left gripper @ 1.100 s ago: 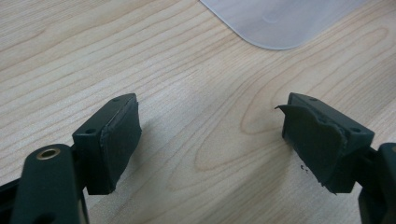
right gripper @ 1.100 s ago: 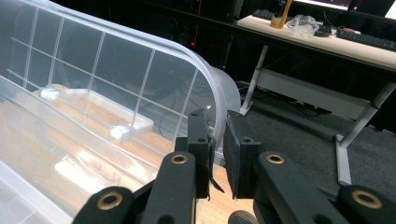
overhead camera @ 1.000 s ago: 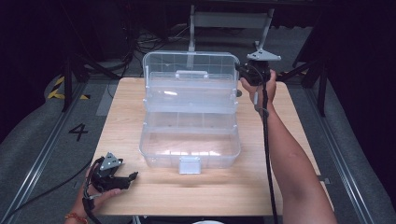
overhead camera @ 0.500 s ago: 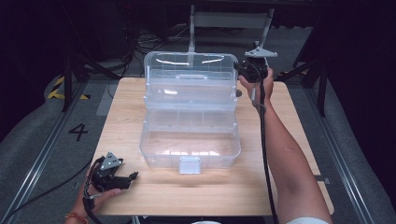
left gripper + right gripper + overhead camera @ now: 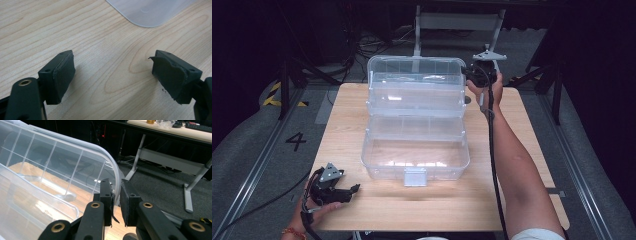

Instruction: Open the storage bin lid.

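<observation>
- Big clear plastic storage box w/ hinged lid (image 5: 414,145) sits mid-table on the pale wooden tabletop (image 5: 522,150), latch tab facing my side.
- Its clear lid (image 5: 414,80) is swung up, standing near upright at the far end of the box; moulded divider ribs show through it.
- My right gripper (image 5: 476,75) is up at the lid's top right corner, arm stretched across the table's right side.
- Right gripper view: my right gripper (image 5: 115,195) has its two black jaws drawn close, a thin gap between the pads, and the lid's curved rim (image 5: 110,165) runs down right to that gap. Looks like I'm pinching the rim edge, but can't tell for sure if the plastic is actually between the pads.
- Box interior lies to the left of those jaws, dark floor and a grey desk frame (image 5: 160,160) off to the right.
- My left gripper (image 5: 343,192) rests low at the near left corner of the table, well apart from the box, pointing right.
- Left gripper view: my left gripper (image 5: 112,75) has jaws spread wide w/ bare wood between them, nothing held. Rounded corner of the box base (image 5: 150,10) sits ahead, beyond the pads, not touching.
</observation>
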`<state>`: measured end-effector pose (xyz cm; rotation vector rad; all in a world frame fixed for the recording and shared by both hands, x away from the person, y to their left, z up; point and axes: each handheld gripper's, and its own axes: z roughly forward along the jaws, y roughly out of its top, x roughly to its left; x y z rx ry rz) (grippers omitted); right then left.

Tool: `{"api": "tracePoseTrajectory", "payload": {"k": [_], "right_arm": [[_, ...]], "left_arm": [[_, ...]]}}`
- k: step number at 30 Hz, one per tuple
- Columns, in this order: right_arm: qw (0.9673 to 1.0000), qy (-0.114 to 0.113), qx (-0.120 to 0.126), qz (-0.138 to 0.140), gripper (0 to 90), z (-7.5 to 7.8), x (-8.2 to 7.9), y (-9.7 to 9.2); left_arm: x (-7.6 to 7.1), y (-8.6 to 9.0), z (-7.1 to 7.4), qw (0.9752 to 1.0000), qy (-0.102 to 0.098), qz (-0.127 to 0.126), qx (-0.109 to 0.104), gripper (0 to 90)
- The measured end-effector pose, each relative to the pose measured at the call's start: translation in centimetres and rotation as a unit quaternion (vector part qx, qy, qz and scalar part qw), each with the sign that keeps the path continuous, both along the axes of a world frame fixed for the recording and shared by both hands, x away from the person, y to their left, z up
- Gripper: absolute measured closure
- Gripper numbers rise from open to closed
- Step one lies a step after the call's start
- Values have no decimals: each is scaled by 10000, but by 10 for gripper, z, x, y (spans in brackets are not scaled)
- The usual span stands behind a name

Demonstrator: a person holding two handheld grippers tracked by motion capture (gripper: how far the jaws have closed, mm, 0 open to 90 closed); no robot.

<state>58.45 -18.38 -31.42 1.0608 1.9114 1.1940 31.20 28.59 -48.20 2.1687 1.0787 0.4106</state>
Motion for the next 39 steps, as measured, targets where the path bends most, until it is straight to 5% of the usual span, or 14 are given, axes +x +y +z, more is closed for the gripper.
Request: {"api": "tracePoseTrajectory", "payload": {"k": [39], "right_arm": [[9984, 548, -6, -139, 801, -39, 45, 2]], "left_arm": [[2, 1, 0, 10000, 18, -84, 1, 189]]}}
